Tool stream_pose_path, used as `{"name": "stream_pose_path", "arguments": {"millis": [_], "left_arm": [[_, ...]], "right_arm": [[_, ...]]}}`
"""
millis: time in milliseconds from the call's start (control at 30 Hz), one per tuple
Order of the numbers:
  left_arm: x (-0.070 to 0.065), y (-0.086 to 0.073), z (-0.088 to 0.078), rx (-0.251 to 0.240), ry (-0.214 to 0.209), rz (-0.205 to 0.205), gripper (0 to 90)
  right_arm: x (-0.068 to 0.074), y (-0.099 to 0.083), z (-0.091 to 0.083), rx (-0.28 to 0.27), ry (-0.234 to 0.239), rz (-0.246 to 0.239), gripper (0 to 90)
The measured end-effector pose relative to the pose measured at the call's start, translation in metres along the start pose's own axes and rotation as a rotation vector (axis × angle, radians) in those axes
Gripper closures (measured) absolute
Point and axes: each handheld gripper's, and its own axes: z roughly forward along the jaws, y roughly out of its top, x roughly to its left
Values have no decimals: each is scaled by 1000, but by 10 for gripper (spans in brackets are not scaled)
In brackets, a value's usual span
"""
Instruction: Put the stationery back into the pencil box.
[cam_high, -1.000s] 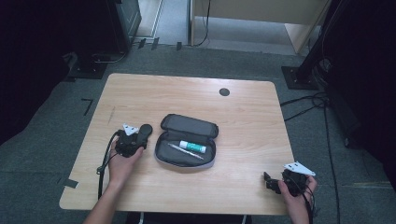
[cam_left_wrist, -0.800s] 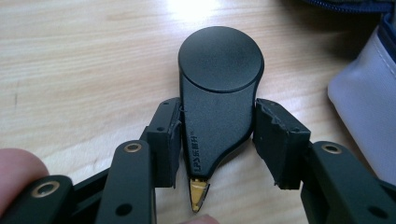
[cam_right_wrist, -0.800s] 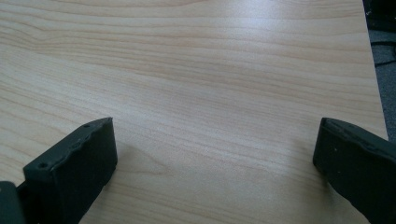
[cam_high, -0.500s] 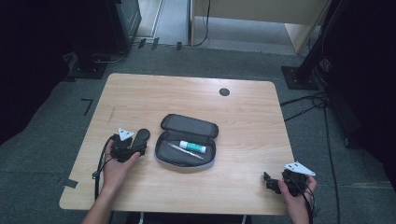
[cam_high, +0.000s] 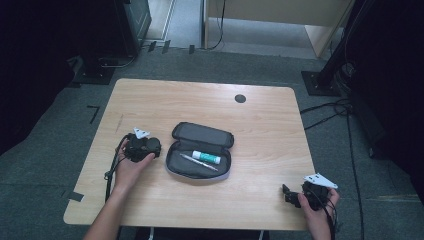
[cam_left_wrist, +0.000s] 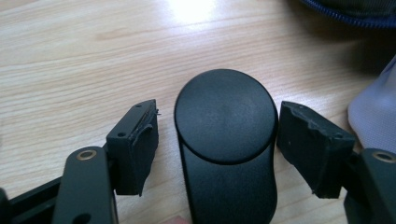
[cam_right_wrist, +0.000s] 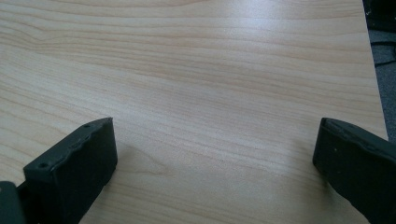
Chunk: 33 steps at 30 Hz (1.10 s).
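So, quick look at where we're at. Our left gripper (cam_left_wrist: 217, 116) is low over the desk (cam_high: 200, 100), just left of the open pencil case (cam_high: 202, 134). There's a black oblong thing (cam_left_wrist: 226, 154) with a rounded end sitting between its jaws. The jaws have just opened and they're not pinching it. There's a sliver of wood showing on each side, so the pads stand off it, maybe a bit closer on the right. We can't tell exactly what the thing is. It could be a small stapler or some kind of case, tbh.

As for how it'll handle, the top looks like smooth matte plastic. We'd guess it's stiff and pretty light, probably a bit slick, and not fragile. Those curved sides worry us, bc if the pads close on the rounded end it could squirt out forward. IMO the better hold is further back, across the straight flanks where the body narrows, with the pads square to it and a firm squeeze.

Our right gripper (cam_high: 287, 193) is parked near the front right corner of the desk. Its jaws are spread wide w/ nothing between them but bare wood.

The case itself lies flat mid-desk with the lid folded back, and there's a pen (cam_high: 197, 161) and a white tube (cam_high: 206, 158) inside, so there's room left next to those.
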Motion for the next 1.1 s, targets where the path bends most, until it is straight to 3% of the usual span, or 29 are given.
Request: {"name": "stream_pose_path", "arguments": {"millis": [167, 400, 767, 1100], "left_arm": [[0, 0, 0, -16, 1, -1, 404], [1, -1, -2, -14, -17, 3, 420], [3, -3, -17, -43, -108, -27, 422], [2, 2, -43, -125, -167, -60, 422]], "right_arm": [[0, 0, 0, -1, 0, 2, 0], [0, 0, 0, 0, -1, 0, 0], [0, 0, 0, -1, -1, 0, 0], [0, 0, 0, 0, 0, -1, 0]]}}
